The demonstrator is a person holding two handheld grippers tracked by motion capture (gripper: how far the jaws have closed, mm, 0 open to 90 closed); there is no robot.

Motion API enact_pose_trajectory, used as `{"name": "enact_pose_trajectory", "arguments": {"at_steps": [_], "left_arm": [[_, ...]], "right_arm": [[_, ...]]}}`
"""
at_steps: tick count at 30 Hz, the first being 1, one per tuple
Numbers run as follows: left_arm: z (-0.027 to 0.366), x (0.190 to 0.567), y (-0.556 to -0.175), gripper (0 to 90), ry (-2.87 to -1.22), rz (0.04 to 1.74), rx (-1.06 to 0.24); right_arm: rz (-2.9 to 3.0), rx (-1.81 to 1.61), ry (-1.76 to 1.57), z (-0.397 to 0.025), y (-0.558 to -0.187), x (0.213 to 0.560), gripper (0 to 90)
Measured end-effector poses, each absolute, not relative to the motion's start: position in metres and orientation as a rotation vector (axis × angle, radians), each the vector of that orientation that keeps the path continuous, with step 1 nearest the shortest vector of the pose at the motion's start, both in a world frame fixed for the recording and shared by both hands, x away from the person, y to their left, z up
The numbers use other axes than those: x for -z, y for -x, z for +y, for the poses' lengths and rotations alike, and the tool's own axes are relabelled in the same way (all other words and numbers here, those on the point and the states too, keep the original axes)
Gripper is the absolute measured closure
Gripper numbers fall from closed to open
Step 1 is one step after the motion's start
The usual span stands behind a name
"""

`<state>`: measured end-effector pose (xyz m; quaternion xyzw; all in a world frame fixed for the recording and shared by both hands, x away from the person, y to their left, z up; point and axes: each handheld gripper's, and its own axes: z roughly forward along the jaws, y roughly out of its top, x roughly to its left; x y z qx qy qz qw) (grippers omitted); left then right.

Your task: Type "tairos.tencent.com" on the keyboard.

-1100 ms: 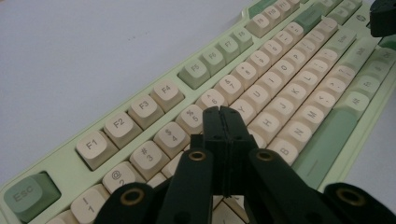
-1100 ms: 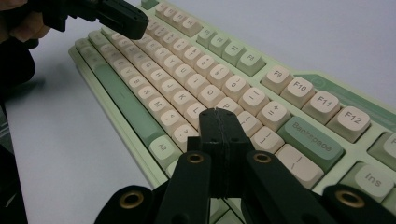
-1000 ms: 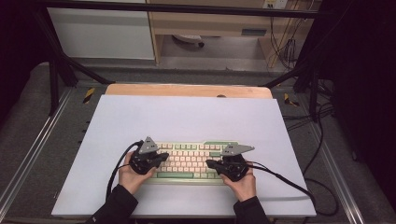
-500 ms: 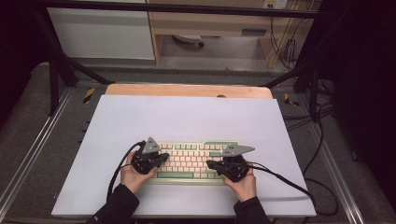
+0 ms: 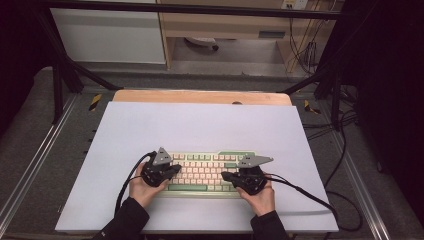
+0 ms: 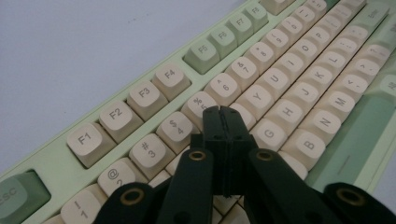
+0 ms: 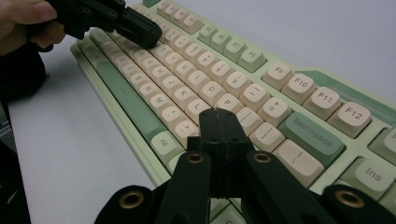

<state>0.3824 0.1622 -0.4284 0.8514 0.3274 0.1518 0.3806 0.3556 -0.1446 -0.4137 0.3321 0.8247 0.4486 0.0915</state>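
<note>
Both claws, left (image 5: 176,169) and right (image 5: 225,176), sit over the green keyboard (image 5: 205,170).

We see bare mat (image 5: 200,125) beyond the keyboard (image 5: 205,170), open to pass. The keyboard alone lies under both grippers.

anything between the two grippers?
Only keyboard keys: the left gripper and right gripper face each other over its rows, per the high view.
</note>
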Motion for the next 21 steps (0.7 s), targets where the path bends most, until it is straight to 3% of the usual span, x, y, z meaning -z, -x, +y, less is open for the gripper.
{"name": "enact_pose_trajectory", "arguments": {"at_steps": [21], "left_arm": [[0.197, 0.414, -0.363, 90.0, -2.115, 0.838, -0.384]], "right_arm": [[2.423, -1.386, -1.008, -0.144, -0.358, 0.41, 90.0]]}}
